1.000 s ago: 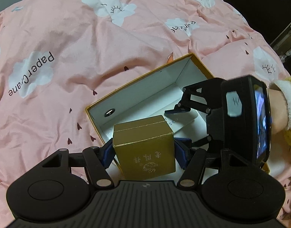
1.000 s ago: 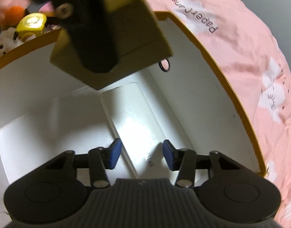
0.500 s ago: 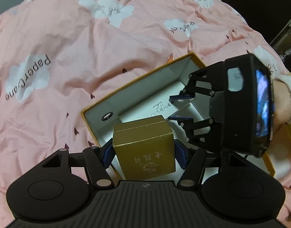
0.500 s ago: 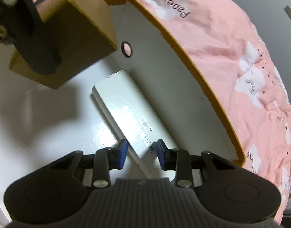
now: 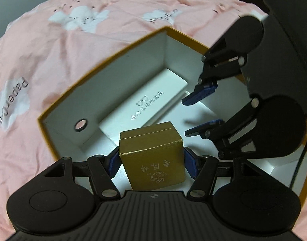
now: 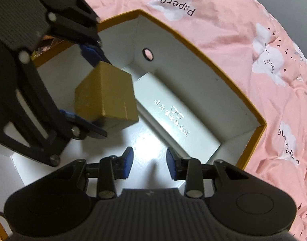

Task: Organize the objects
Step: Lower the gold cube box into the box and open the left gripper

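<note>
A pink bedspread (image 5: 59, 64) printed with white clouds covered the whole surface, and on it sat a large open box (image 5: 53, 108) with a mustard rim and white walls. A flat white case (image 5: 145, 102) lay along the floor of the box against its far wall, probably pushed there to leave floor free beside it.

The left gripper (image 5: 151, 160) was clenched on a small gold box (image 5: 153, 156), its blue pads pressed against the two side faces, which kept the printed face upright. The gold box hung over the near part of the large box, just near of the white case, apparently above the bare white floor where it could be set down; whether it touched that floor could not be told.

The right gripper (image 6: 149, 164) was released, holding nothing, with its fingers (image 6: 127, 160) parted over the bare floor at the right end of the white case, close beside it.
</note>
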Tool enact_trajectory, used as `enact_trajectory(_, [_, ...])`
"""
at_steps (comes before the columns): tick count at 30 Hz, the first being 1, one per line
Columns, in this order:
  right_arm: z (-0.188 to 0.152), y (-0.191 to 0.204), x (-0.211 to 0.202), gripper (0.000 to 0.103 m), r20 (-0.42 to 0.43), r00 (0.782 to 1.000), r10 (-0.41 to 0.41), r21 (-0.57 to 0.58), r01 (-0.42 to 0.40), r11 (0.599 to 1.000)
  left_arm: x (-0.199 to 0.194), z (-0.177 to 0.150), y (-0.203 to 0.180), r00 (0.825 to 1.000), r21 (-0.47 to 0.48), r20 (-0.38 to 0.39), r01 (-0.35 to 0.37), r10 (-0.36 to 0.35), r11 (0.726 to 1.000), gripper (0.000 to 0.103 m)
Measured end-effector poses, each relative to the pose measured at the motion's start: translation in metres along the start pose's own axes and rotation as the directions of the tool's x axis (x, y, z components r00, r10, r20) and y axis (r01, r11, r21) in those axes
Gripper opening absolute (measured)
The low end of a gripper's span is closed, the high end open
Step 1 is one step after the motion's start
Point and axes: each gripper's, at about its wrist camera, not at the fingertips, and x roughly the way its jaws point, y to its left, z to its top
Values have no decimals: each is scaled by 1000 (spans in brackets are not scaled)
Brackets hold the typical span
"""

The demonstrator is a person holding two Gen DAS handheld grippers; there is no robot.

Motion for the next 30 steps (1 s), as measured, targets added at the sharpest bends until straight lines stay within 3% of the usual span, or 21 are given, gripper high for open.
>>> enact_trajectory(11, [3, -1, 4, 37, 0, 1000, -8, 23, 8, 1000, 18, -6, -6, 999, 54, -28, -28, 30, 998, 75])
enact_trajectory(19, [7, -4, -12, 37, 53, 997, 60, 112, -66, 992, 2, -10, -5, 1000, 44, 2, -21, 21, 999, 76])
enact_trajectory(26, [6, 8, -13, 37, 55, 993, 101, 110, -106, 988, -59, -23, 14, 994, -97, 110, -14, 25, 995, 74])
enact_trajectory(30, [6, 28, -8, 39, 38, 990, 136, 19, -137, 990, -80, -32, 39, 988, -254, 128, -51, 86, 966, 70])
